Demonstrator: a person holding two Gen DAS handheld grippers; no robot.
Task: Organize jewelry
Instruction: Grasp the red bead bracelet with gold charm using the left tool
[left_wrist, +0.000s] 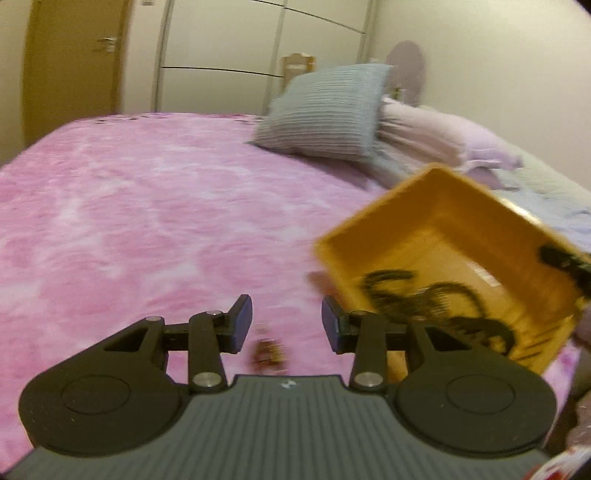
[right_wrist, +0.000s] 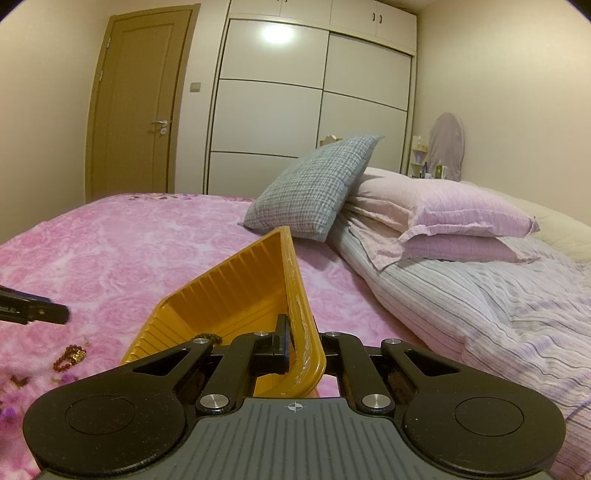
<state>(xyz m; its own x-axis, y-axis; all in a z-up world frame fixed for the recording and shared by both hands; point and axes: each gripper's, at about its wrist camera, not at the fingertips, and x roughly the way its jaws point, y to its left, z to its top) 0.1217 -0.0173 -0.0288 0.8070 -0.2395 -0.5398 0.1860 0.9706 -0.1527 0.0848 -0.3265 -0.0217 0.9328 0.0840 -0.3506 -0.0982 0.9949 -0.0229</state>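
The right gripper (right_wrist: 301, 343) is clenched on the near wall of the yellow box (right_wrist: 236, 295), which it holds tilted above the pink blanket (right_wrist: 129, 251). The box's long axis runs away from that gripper toward the grey pillow (right_wrist: 314, 184), far corner raised, open side turned toward the left gripper. Inside the box, in the left wrist view, lie dark strands (left_wrist: 424, 302), probably bead necklaces, though blur hides their detail.

The left gripper (left_wrist: 287, 325) hangs low over the blanket just left of the box (left_wrist: 461, 258), pointing down at a slant; its jaws are parted and nothing sits between the pads. Just below the gap, on the blanket, lies a small reddish-brown bracelet (left_wrist: 267, 354), smeared by motion. From the right wrist view the same bracelet (right_wrist: 70, 356) shows as a loop of dark red beads with a gold piece, left of the box, near the left gripper's dark fingertip (right_wrist: 51, 314). Two pale pillows (right_wrist: 443, 221) are stacked beyond the box, beside the grey one.
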